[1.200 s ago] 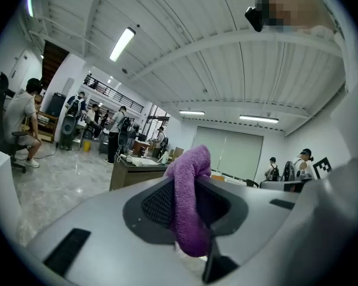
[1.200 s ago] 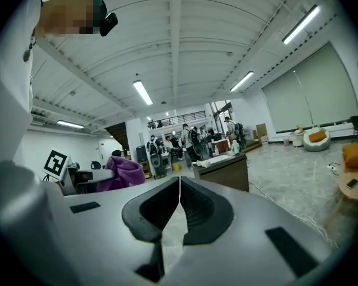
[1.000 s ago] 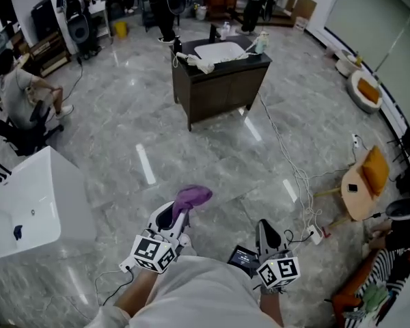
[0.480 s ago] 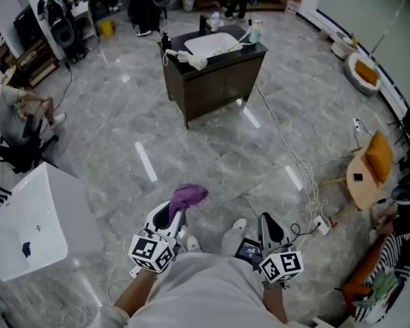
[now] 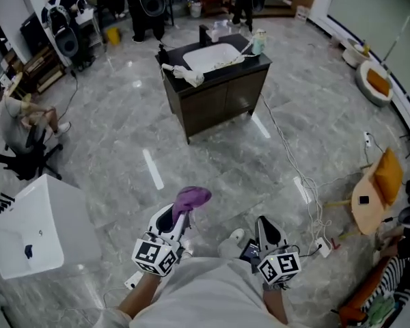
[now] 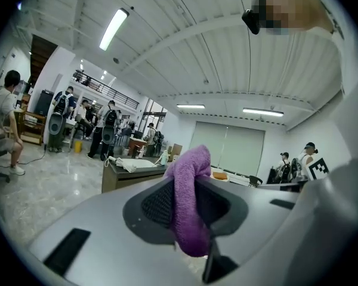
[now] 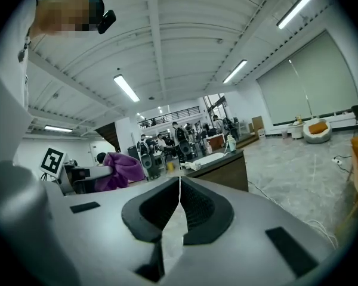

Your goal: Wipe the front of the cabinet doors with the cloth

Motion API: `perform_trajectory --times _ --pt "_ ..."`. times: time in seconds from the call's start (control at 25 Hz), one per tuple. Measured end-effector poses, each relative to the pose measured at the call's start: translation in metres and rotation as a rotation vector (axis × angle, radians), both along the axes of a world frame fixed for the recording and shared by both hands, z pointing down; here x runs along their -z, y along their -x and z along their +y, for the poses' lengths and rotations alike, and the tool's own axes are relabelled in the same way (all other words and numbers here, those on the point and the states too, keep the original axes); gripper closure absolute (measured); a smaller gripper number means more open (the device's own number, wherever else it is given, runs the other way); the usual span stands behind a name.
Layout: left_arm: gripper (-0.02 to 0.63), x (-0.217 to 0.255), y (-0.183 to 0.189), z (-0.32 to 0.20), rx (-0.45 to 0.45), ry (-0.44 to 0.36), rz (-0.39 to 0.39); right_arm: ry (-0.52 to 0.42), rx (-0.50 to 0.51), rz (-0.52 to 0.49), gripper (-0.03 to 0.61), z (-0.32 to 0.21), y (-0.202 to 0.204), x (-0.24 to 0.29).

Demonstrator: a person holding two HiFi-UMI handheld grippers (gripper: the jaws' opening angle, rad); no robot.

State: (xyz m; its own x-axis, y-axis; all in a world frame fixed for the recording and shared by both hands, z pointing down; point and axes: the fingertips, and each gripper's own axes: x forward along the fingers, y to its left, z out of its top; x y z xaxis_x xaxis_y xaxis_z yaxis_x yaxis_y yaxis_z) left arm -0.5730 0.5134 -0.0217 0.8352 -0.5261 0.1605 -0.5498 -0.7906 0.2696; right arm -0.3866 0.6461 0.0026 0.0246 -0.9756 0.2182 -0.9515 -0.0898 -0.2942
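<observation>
Grips the purple cloth (image 5: 192,197) in the left gripper (image 5: 182,216) jaws; holds the right gripper (image 5: 262,225) jaws closed, empty, well apart from the cabinet (image 5: 222,100).

Left tongs (image 5: 180,216) clamped on cloth (image 5: 193,197), right tongs (image 5: 263,223) closed.

The cloth (image 5: 191,198) is purple. The far cabinet (image 5: 222,101) looks dark brown, perhaps black on top, its sink (image 5: 208,57) white. The floor (image 5: 116,135) is grey with marble veining. The right cushion (image 5: 389,173) is orange.
</observation>
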Motion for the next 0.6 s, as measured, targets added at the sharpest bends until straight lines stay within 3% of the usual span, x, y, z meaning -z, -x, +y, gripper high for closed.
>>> perform_trajectory --times 0.24,0.36,0.6 --pt "0.525 0.012 -0.103 -0.019 0.05 0.008 0.023 -0.043 0.053 0.019 0.551 -0.021 -0.099 0.017" --pt "0.525 0.018 -0.155 -0.022 0.052 0.009 0.042 -0.024 0.03 0.035 0.551 -0.022 -0.152 0.015" --pt "0.525 0.014 -0.249 -0.033 -0.057 0.004 0.03 -0.037 -0.066 -0.006 0.551 -0.025 -0.232 0.009"
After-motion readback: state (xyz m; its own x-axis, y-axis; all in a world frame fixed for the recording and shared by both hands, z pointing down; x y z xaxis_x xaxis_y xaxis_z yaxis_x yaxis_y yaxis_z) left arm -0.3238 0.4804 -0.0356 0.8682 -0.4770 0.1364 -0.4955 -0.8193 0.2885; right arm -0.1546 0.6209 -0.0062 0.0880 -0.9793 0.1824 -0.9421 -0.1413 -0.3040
